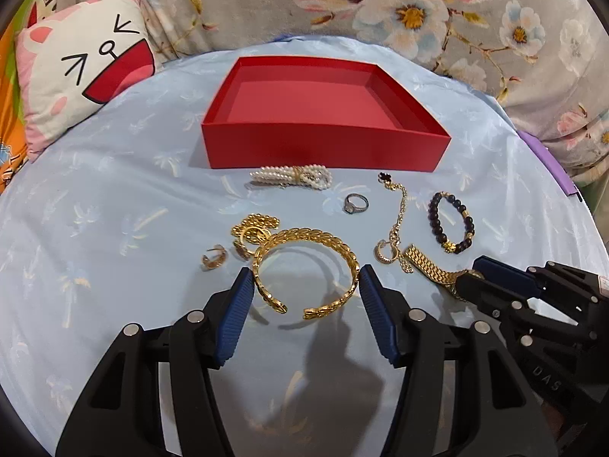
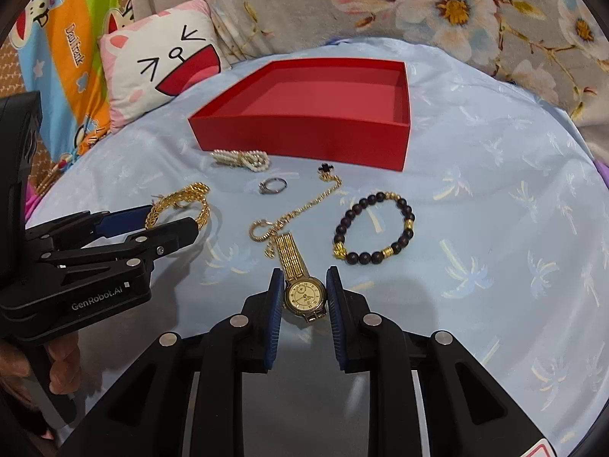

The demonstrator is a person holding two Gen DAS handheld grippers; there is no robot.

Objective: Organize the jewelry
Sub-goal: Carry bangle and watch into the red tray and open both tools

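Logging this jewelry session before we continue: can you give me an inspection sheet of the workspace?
Surface: pale blue cloth, palm print.
Job's things: red box open, nothing inside; in front lie pearl bracelet, silver ring, dark bead bracelet, gold cuff, gold watch, gold chains and earrings.
Clutter: nothing seen.
Grippers: left hand-held gripper open around the cuff; right hand-held gripper open around the watch face.
Cables: nothing seen.
Surroundings: cat-face pillow, floral fabric.

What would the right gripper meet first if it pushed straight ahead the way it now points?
The right gripper is open around the gold watch, so it would likely meet the watch's face first, then its band. Depth is hard to judge; it may hover above it.
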